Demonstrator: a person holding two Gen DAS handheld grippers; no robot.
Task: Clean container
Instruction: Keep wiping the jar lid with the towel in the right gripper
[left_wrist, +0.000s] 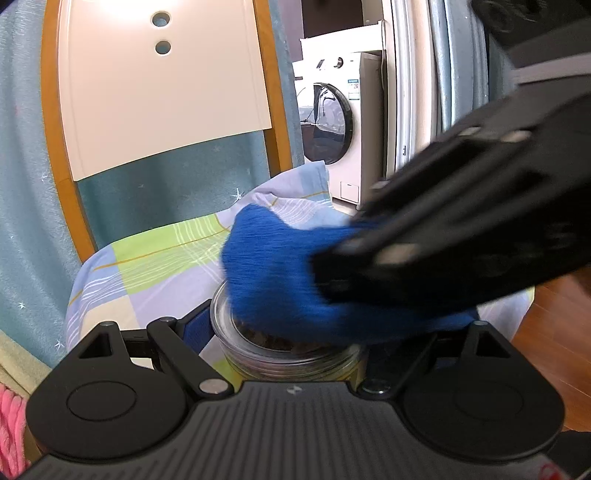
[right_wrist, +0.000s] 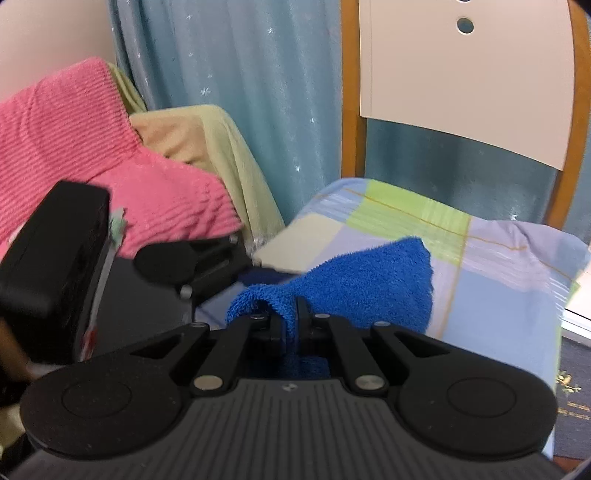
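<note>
A clear glass jar (left_wrist: 288, 356) with dark residue inside stands on the checked cloth, and my left gripper (left_wrist: 314, 332) is shut on its sides. A blue terry cloth (left_wrist: 280, 280) is pressed over the jar's mouth. My right gripper (left_wrist: 332, 273) comes in from the right, blurred, and is shut on that cloth. In the right wrist view the right gripper (right_wrist: 291, 321) pinches a fold of the blue cloth (right_wrist: 369, 284). There the cloth hides the jar, and the left gripper (right_wrist: 251, 273) shows at the left.
The jar sits on a chair seat covered by a checked sheet (left_wrist: 155, 266). The chair back (left_wrist: 159, 85) has a wooden frame. A pink towel (right_wrist: 92, 147) and a yellow-green towel (right_wrist: 221, 147) lie to the left. Behind are a curtain (right_wrist: 240, 74), a washing machine (left_wrist: 340, 122) and a wooden floor (left_wrist: 554, 321).
</note>
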